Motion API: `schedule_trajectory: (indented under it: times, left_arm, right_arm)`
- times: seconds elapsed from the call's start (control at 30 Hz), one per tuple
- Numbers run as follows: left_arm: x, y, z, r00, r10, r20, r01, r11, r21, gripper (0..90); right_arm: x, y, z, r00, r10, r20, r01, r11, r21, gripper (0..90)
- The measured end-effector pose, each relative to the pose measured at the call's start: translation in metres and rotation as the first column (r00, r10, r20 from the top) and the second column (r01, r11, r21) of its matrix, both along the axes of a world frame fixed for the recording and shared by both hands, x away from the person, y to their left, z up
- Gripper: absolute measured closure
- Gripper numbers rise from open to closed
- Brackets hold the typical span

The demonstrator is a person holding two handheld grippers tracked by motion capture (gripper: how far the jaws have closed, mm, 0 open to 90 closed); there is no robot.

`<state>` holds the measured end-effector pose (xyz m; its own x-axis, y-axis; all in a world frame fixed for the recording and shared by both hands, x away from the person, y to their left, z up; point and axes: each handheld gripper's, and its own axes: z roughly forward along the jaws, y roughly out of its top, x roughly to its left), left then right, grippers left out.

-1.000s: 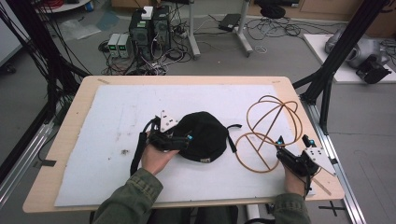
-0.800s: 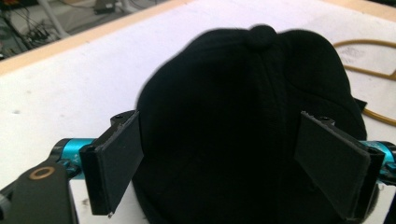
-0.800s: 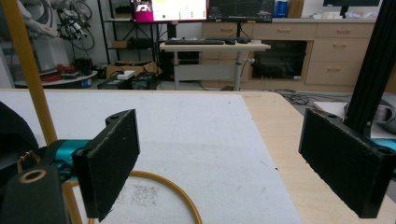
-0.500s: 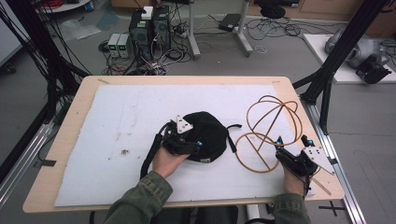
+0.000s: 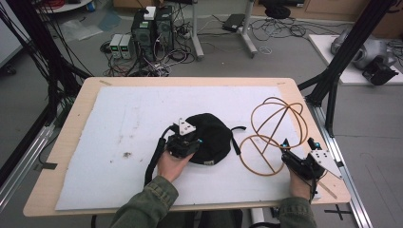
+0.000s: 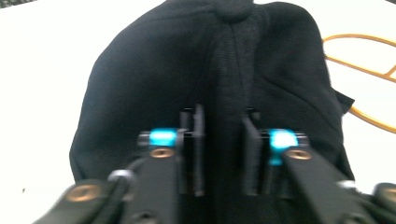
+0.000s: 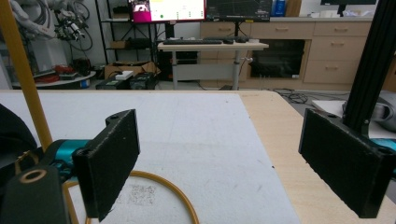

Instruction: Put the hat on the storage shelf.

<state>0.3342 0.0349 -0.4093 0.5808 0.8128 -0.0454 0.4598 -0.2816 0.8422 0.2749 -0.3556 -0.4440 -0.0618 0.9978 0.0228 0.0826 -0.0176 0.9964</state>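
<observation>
The bench (image 5: 66, 142) carries a white mat (image 5: 119, 118), and on it, about the middle, lies the black cap (image 5: 211, 137), crown up, its strap end pointing toward the wire stand. The wire stand (image 5: 275, 133), a frame of orange hoops, sits just to the right of the cap, apart from it.

Compared with a second ago, the left gripper (image 5: 183, 142) has slid in from beside the cap onto its near-left edge, and its jaws have just been closing. In the left gripper view they stand narrow, pinching a raised fold of cap fabric (image 6: 224, 140) along the centre seam, with the cap's top button straight ahead beyond them. That reads as a grip taken, so the cap looks ready to be lifted, probably toward the stand.

The right gripper (image 5: 304, 164) rests at the near-right of the cap, beside the stand's lower hoop. Its jaws stand wide apart with nothing between them; the right gripper view looks out over bare mat, a curve of hoop (image 7: 168, 186) below the left jaw.
</observation>
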Motion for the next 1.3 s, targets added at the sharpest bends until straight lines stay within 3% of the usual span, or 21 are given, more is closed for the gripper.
schedule_trajectory:
  times: [0.03,0.17,0.27,0.37,0.4,0.53,0.73,0.77,0.8,0.83,0.87,1.0,1.03,1.07,1.1,1.13,1.2,1.23,1.3]
  left_arm:
    - [-0.001,-0.001,0.0,1.0,0.004,0.003,-0.004,1.0,0.005,81.1]
    - [-0.001,0.0,-0.001,1.0,-0.006,0.003,0.006,0.9999,0.012,86.8]
    - [0.0,0.007,-0.001,0.9999,-0.009,-0.006,0.008,0.9991,-0.041,87.2]
    - [-0.003,0.011,-0.001,0.9998,0.004,0.02,-0.004,0.9989,-0.046,87.2]
    - [-0.003,0.014,0.0,0.9997,0.003,0.025,-0.001,0.9974,-0.072,87.2]
    - [-0.006,0.018,0.003,0.9992,0.002,0.041,0.002,0.9958,-0.091,87.4]
    - [-0.011,0.027,0.011,0.9943,-0.001,0.106,0.016,0.9897,-0.142,87.4]
    - [-0.012,0.031,0.014,0.9878,-0.005,0.156,0.031,0.9865,-0.161,87.4]
    - [-0.012,0.031,0.014,0.9878,-0.005,0.156,0.031,0.9865,-0.161,87.4]
    - [-0.014,0.034,0.017,0.9826,-0.001,0.186,0.034,0.9839,-0.176,87.4]
    - [-0.015,0.037,0.021,0.9749,0.002,0.223,0.046,0.9768,-0.209,87.4]
    - [-0.02,0.043,0.027,0.95,-0.017,0.312,0.103,0.9598,-0.261,87.4]
    - [-0.02,0.043,0.027,0.95,-0.017,0.312,0.103,0.9598,-0.261,87.4]
    - [-0.021,0.044,0.028,0.9424,-0.026,0.333,0.125,0.9522,-0.279,87.4]
    - [-0.023,0.045,0.031,0.9272,-0.044,0.372,0.165,0.9401,-0.298,87.4]
    - [-0.023,0.045,0.031,0.9272,-0.044,0.372,0.165,0.9401,-0.298,87.4]
    - [-0.024,0.044,0.034,0.9168,-0.064,0.394,0.194,0.9339,-0.3,87.4]
    - [-0.024,0.043,0.039,0.908,-0.075,0.412,0.21,0.9331,-0.292,87.4]
    - [-0.024,0.042,0.042,0.9046,-0.079,0.419,0.217,0.9316,-0.292,87.3]
  right_arm:
    - [0.0,0.0,0.0,1.0,0.0,0.001,0.0,1.0,-0.002,11.6]
    - [0.0,0.0,0.0,1.0,-0.001,0.004,0.001,1.0,0.005,11.6]
    - [-0.001,0.0,0.0,1.0,-0.002,0.002,0.002,1.0,0.005,11.6]
    - [-0.001,-0.001,0.0,1.0,-0.002,0.002,0.002,1.0,0.005,11.6]
    - [-0.001,-0.001,0.0,1.0,-0.002,0.002,0.002,1.0,0.005,11.6]
    - [0.0,-0.001,-0.001,1.0,0.0,-0.004,0.0,1.0,0.004,11.6]
    - [0.0,0.0,0.0,1.0,0.002,0.003,-0.002,1.0,-0.006,11.6]
    - [0.0,0.0,0.0,1.0,0.002,0.004,-0.002,1.0,-0.005,11.6]
    - [0.0,0.0,0.0,1.0,0.002,0.004,-0.002,1.0,-0.005,11.6]
    - [0.0,-0.001,-0.001,1.0,0.001,0.001,-0.001,1.0,-0.009,11.6]
    - [0.0,-0.001,-0.001,1.0,0.0,0.0,0.0,1.0,-0.009,11.6]
    - [0.0,-0.001,-0.001,1.0,0.0,0.003,0.0,1.0,-0.006,11.6]
    - [0.0,-0.001,-0.001,1.0,0.0,0.004,0.0,1.0,-0.006,11.6]
    - [0.0,-0.001,-0.001,1.0,0.001,0.004,-0.001,1.0,-0.008,11.6]
    - [0.0,-0.001,-0.001,1.0,0.0,0.003,0.0,1.0,-0.008,11.6]
    - [0.0,0.0,-0.001,1.0,0.0,0.004,0.0,1.0,-0.005,11.6]
    - [0.0,0.0,-0.001,1.0,0.001,0.004,-0.001,1.0,-0.004,11.6]
    - [0.0,0.0,-0.001,1.0,0.001,0.0,-0.001,1.0,-0.005,11.6]
    - [0.0,0.0,-0.001,1.0,0.0,-0.001,0.0,1.0,-0.003,11.6]
